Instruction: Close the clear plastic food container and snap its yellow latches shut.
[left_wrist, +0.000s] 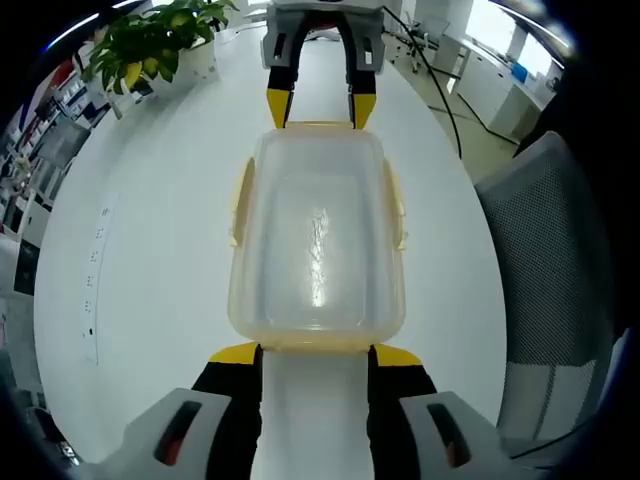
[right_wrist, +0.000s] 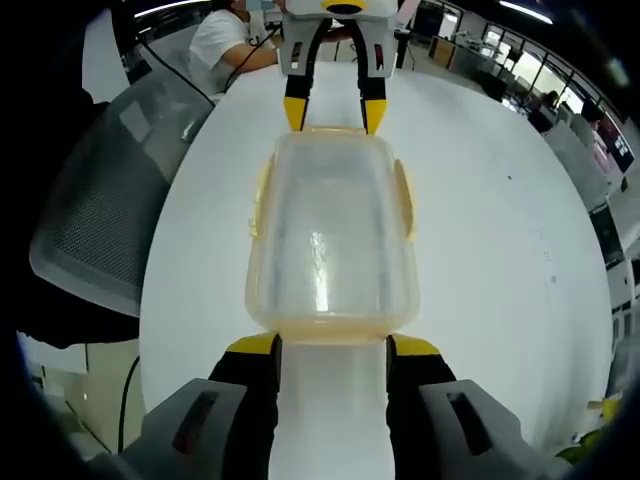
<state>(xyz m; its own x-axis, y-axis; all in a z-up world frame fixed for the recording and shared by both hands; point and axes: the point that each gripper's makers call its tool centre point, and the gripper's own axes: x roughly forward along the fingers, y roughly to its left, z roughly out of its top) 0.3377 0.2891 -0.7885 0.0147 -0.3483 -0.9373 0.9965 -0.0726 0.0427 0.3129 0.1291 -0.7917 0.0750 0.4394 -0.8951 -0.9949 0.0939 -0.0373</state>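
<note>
Empty clear tub on the white table, you've got a gripper parked at each short end

The clear rectangular plastic food container with yellow latches (left_wrist: 316, 250) sits lid-on in the middle of the round white table (left_wrist: 150, 260), long axis running straight from your left gripper (left_wrist: 314, 352) to your right gripper (right_wrist: 331, 343). Both sets of yellow-tipped jaws stand apart, tips just beside the end latches and closed on nothing – can't tell if they actually touch. It looks empty, so I'd guess it's light and will skate on that smooth top, and the thin walls will flex if you squeeze the middle. Go for the stiff rim and the latch flaps – the side flaps (left_wrist: 241, 200) look flared out, so not snapped yet. Pressing both ends at once should stop it sliding away
</note>
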